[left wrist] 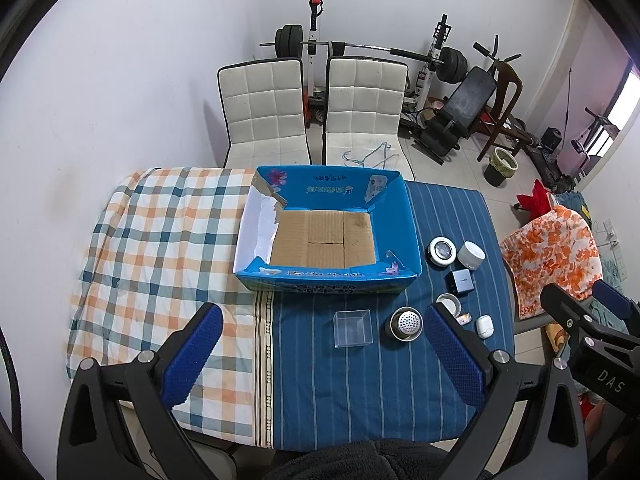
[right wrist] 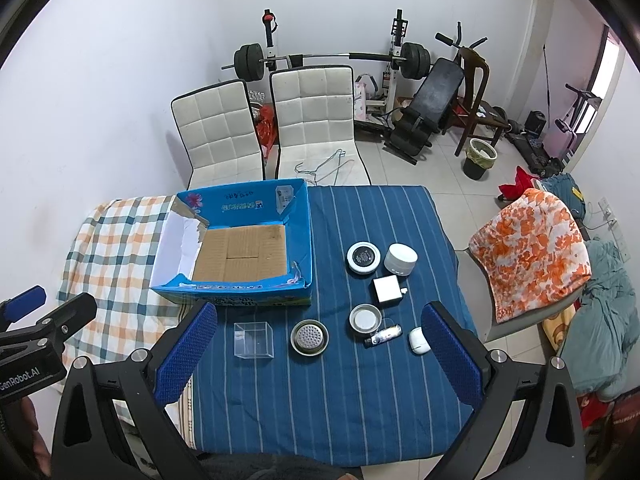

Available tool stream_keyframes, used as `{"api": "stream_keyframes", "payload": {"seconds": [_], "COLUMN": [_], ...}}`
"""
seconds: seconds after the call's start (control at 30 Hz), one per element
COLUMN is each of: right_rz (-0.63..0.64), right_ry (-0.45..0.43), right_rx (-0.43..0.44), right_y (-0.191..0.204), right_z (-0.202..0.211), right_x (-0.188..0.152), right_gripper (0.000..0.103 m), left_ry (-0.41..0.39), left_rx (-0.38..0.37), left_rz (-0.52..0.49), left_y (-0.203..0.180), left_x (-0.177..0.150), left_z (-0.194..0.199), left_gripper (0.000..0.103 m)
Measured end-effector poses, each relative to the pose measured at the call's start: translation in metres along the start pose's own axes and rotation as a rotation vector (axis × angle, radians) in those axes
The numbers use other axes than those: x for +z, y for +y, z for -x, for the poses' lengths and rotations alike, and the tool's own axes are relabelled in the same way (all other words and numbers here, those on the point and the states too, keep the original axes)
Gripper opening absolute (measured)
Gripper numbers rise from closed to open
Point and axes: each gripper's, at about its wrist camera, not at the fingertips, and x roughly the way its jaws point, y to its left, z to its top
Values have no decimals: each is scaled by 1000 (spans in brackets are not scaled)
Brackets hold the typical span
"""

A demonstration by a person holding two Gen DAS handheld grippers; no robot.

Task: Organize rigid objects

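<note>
Well, both my grippers, left [left wrist: 322, 354] and right [right wrist: 318, 354], hang spread wide and empty above the table, the box [right wrist: 234, 294] left of the small items (strainer [right wrist: 309, 338] probably nearest my right).

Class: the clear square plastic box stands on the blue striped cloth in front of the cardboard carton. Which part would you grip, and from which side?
Probably best: grip the clear square plastic box across two opposite upright walls, coming straight down from above. It stands upright with flat parallel sides, and it stands apart from the perforated metal cup on its right, which leaves finger room.
</note>
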Motion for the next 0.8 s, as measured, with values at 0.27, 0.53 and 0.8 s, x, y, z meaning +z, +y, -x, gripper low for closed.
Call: {"api": "stream_keyframes", "payload": {"seconds": [0.27, 0.53, 0.8], "right_rz": [-1, -7, -12], "right_ry": [-6, -18, -16], "right_rx": [-4, -6, -6], "right_y": [0, -1, -1], "right_z": [0, 4, 6], "right_x": [1, -3, -5], "right_gripper": [103, 103, 103], "left_ry": [-1, -4, -5], "left_rx": [-2, -4, -8], "left_rz": [-2, -1, -1], "left_y": [0, -1, -4], "left_x": [0, 2, 7], "left_z": [0, 1, 1], "left_gripper": [103, 103, 103]}}
